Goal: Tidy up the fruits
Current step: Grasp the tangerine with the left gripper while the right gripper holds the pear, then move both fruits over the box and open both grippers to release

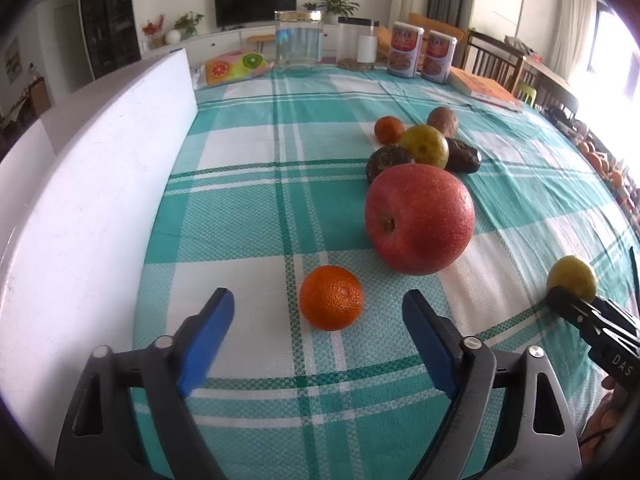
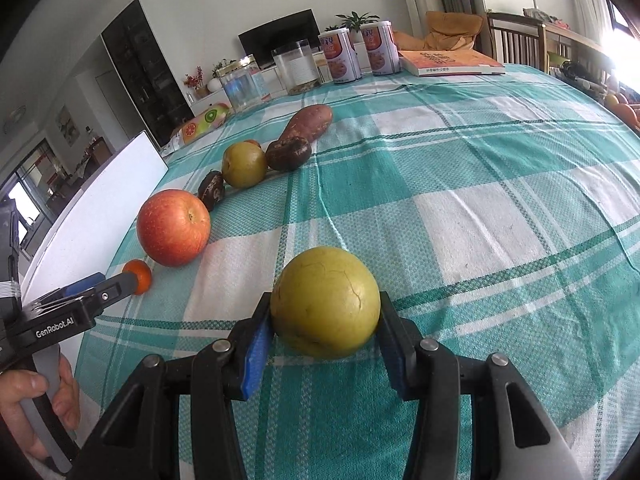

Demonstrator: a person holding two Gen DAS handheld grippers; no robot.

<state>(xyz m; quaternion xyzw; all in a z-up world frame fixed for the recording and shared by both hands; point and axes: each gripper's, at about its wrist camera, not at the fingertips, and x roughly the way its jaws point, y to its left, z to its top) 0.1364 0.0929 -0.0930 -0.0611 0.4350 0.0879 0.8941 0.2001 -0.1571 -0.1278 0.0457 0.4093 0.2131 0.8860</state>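
My left gripper (image 1: 318, 300) is open, and a small orange (image 1: 331, 298) sits on the checked cloth between its blue fingertips, untouched. Beyond it lies a big red apple (image 1: 418, 218), then a cluster: a yellow-green fruit (image 1: 424, 146), two dark wrinkled fruits (image 1: 388, 162), another small orange (image 1: 389, 129) and a sweet potato (image 1: 442, 120). My right gripper (image 2: 325, 304) is shut on a second yellow-green fruit (image 2: 325, 302), low over the cloth. The right wrist view also shows the left gripper (image 2: 112, 280) at the orange (image 2: 138, 276), with the apple (image 2: 173, 227) behind.
A white board (image 1: 100, 184) stands along the table's left edge. At the far edge are a glass jar (image 1: 298, 44), a second jar (image 1: 357, 44), two cans (image 1: 406, 50), a book (image 1: 484, 88) and a fruit-printed pack (image 1: 236, 66). A hand (image 2: 24, 392) holds the left gripper's handle.
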